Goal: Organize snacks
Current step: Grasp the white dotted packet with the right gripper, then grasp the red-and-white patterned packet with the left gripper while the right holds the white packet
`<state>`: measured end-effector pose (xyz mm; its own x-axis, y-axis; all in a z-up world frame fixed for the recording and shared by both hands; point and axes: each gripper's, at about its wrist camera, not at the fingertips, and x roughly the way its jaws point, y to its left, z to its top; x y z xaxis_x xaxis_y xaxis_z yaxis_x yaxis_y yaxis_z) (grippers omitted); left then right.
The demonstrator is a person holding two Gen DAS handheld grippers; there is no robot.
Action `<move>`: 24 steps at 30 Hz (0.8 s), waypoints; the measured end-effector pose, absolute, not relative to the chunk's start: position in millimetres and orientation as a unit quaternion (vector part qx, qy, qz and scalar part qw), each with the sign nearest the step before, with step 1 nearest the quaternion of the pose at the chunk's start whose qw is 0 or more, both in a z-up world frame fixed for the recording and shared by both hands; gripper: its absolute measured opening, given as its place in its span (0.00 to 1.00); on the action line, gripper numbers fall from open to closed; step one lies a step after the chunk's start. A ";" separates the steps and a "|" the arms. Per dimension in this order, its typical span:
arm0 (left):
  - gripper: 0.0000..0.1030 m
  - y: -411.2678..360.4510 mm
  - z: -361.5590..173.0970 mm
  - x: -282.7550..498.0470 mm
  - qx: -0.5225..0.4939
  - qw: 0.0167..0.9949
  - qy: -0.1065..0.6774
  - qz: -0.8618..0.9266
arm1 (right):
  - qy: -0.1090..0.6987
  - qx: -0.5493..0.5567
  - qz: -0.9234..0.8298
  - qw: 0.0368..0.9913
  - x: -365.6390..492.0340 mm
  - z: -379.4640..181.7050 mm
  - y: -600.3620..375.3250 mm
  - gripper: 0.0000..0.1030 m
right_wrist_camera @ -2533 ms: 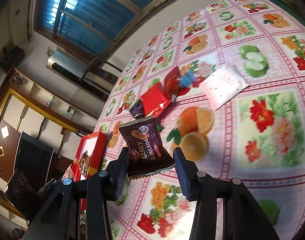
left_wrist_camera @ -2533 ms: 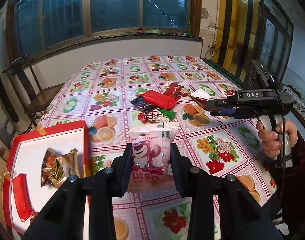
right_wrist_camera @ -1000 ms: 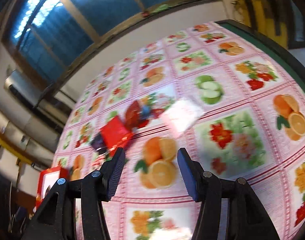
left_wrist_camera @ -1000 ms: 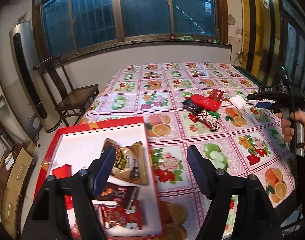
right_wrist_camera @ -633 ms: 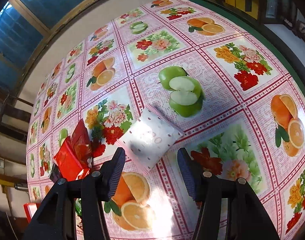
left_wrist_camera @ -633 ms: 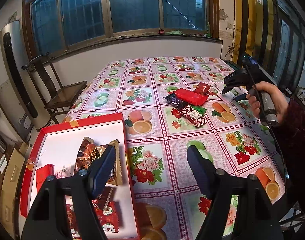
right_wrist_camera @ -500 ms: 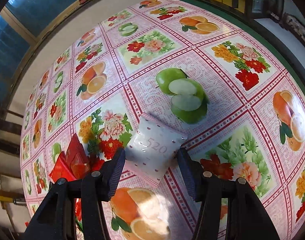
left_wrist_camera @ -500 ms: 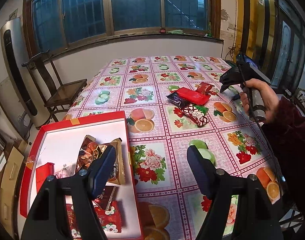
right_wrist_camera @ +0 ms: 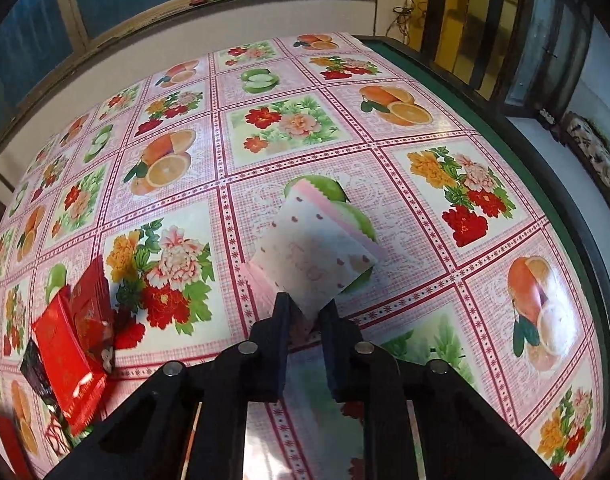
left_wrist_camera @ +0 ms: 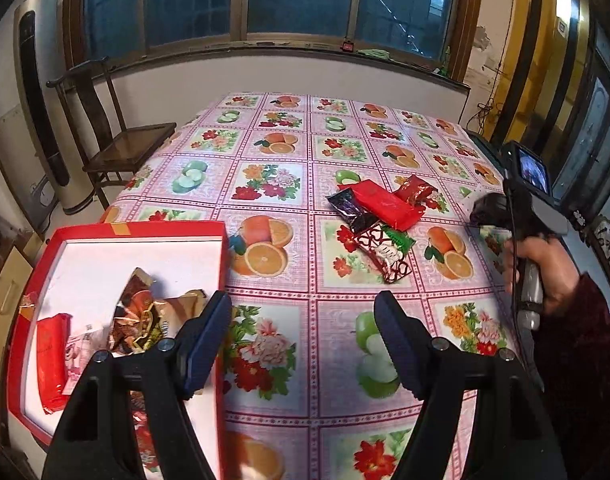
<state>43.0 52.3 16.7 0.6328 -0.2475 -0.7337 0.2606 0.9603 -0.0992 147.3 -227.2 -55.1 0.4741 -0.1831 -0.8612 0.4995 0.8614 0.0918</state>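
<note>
Pinching the near corner of a white packet with small hearts (right_wrist_camera: pixel 309 256), the right hand-held gripper (right_wrist_camera: pixel 305 312) has just been closing its jaws, and the packet's edge now sits clamped between them. The packet lies tilted over a green apple printed on the pink fruit-and-flower tablecloth (right_wrist_camera: pixel 289 124) covering the bench. To its left, well apart, lies a loose cluster of wrappers: a red packet (right_wrist_camera: pixel 67 354) overlapping a dark one.

The left hand-held gripper (left_wrist_camera: pixel 301 340) hangs released above the bench, jaws wide apart with nothing between them. Its left finger (left_wrist_camera: pixel 205 340) sits over the right edge of a red box with a white floor (left_wrist_camera: pixel 117 260), which rests on the bench's near left corner. Inside the box are a gold-brown crinkled bag (left_wrist_camera: pixel 153 316), a red packet (left_wrist_camera: pixel 51 360) and other wrappers, partly hidden. In this view the wrapper cluster (left_wrist_camera: pixel 381 216) sits mid-bench, and a hand in a dark red sleeve (left_wrist_camera: pixel 545 268) grips the other tool at the right edge. A wooden chair (left_wrist_camera: pixel 125 144) stands beside the bench under a wide window.
</note>
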 end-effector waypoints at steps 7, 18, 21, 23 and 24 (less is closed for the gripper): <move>0.71 -5.3 2.9 93.4 -0.004 0.885 0.447 -0.129 | 0.442 0.287 -0.071 0.847 87.5 -58.7 -264.7 0.05; 0.71 -47.1 -26.3 129.0 -0.042 0.860 0.500 -0.091 | 0.382 0.441 0.070 0.809 67.0 -56.6 -292.3 0.05; 0.71 -52.3 -32.8 132.3 -0.043 0.856 0.508 -0.087 | 0.374 0.443 0.060 0.812 62.9 -52.2 -296.4 0.05; 0.71 -55.0 -35.9 133.2 -0.038 0.856 0.510 -0.081 | 0.373 0.446 0.054 0.812 62.1 -51.5 -298.2 0.05; 0.71 -56.4 -38.0 133.7 -0.039 0.854 0.513 -0.081 | 0.374 0.446 0.052 0.811 62.2 -52.1 -301.1 0.04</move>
